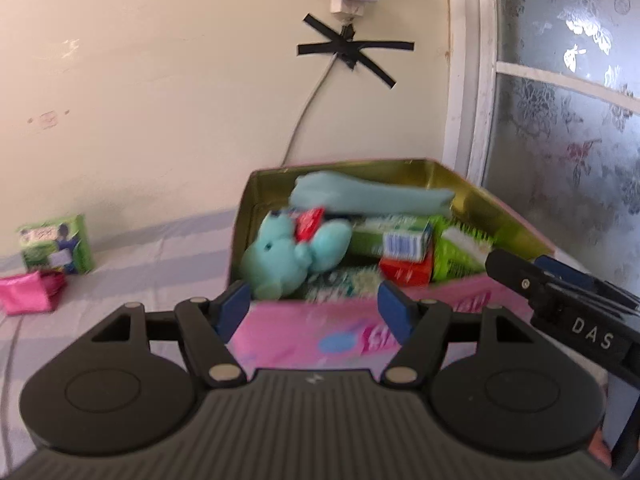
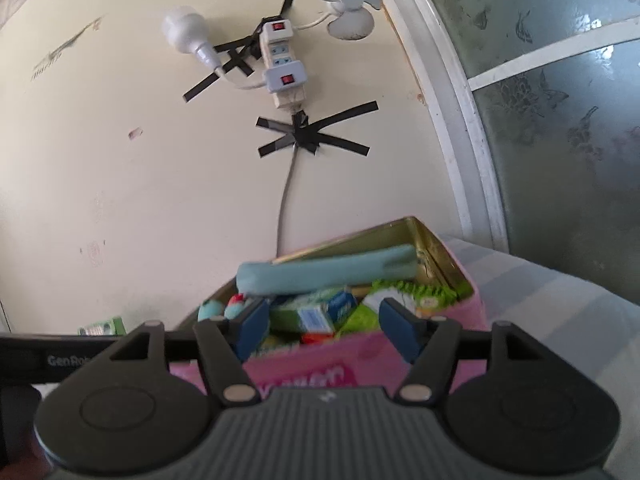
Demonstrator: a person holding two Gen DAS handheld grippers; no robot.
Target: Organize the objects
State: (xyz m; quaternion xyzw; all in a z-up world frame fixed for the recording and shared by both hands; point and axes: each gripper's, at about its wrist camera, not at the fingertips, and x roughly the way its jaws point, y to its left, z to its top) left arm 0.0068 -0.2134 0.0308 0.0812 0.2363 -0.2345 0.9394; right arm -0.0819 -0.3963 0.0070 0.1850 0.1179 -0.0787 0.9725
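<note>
We hover before the pink tin, already crowded with the teal pouch and plush. Left gripper and right gripper both gape empty. The green box sits well left of the tin; let's approach it squarely.

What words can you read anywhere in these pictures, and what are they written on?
"DAS": white letters on the right hand-held gripper, seen from the left wrist camera.
"GenRo", cut off: on the left hand-held gripper, seen from the right wrist camera.
Pink tin box: front lettering too blurred to read.
Green carton on the bed: print too small.
Boxes inside the tin: labels blurred.
</note>
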